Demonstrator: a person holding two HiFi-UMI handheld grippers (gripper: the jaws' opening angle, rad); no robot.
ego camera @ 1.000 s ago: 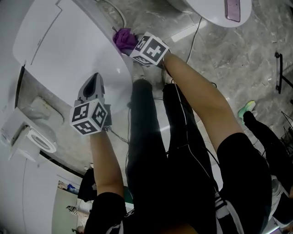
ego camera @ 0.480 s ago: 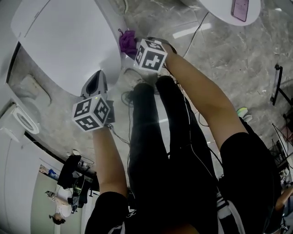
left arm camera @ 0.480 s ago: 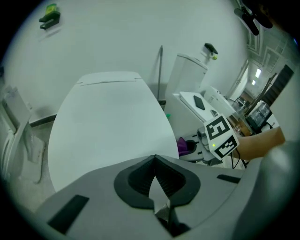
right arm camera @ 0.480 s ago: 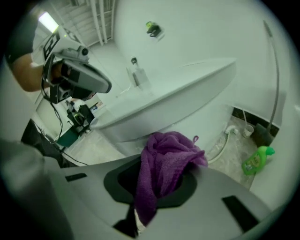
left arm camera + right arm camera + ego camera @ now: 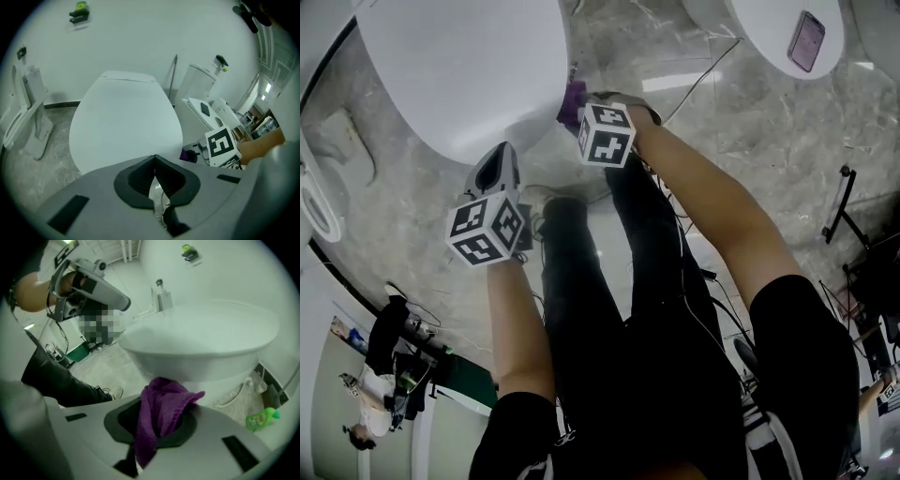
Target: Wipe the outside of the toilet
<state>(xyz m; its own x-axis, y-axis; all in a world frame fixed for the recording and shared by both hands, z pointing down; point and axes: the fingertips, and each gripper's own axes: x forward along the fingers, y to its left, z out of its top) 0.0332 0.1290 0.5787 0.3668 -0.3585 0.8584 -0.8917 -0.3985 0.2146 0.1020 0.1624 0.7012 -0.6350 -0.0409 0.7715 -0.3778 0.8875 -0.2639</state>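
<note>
1. A white toilet (image 5: 459, 75) with its lid shut is seen from above at the far left, standing on a grey marble floor (image 5: 750, 141).
2. The right tool (image 5: 157, 425) is pinched on a purple cloth (image 5: 161, 401). The cloth is bunched between the jaws and spills out of them towards the toilet.
3. The cloth is held at the toilet's near right side, just under the rim, against or just beside the outer curve of the bowl. Whether it touches cannot be told.
4. The left tool (image 5: 155, 174) is pressed together with nothing held in it. It is pointed at the toilet's near edge and is held apart from it, to the left of the right tool.
5. A green bottle (image 5: 262, 418) is seen lying on the floor beside the toilet's base.
6. A phone (image 5: 807, 39) is seen lying on a round white counter (image 5: 759, 23) at the far right, well apart from the toilet.
</note>
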